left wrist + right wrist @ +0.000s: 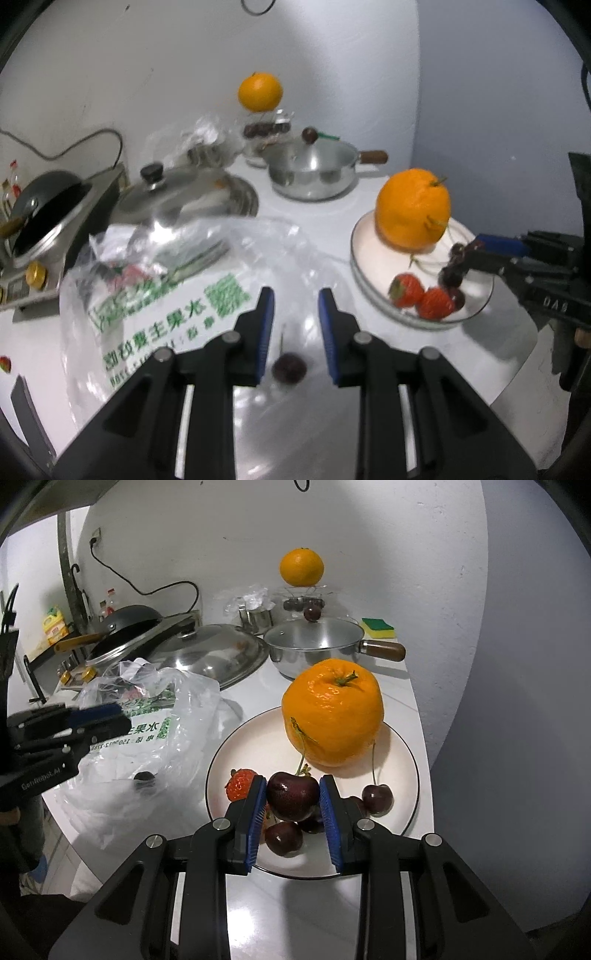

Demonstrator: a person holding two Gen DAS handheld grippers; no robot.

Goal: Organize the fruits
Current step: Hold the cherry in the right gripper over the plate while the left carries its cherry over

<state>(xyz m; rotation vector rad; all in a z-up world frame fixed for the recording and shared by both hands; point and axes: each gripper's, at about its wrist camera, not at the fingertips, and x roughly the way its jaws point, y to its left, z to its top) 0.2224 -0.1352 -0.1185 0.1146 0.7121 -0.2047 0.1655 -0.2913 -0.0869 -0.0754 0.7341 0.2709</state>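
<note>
Cherry (292, 800) was pinched between the blue pads of the right gripper (293, 797), which angled down over the near edge of the plate (402, 775). Pretty solid grip, pads pressing both sides of it. On the plate sat a big orange (332, 716), a strawberry (240, 784) and a few more cherries (376, 798). Left gripper (296, 325) also tilted down, over the white counter (332, 218) beside the plastic bag (166, 295). Its jaws looked narrow with a small gap, gripping nothing; a loose cherry (289, 368) lay on the counter under that gap, not touched. Second orange (301, 568) sat way back on a glass stand.
</note>
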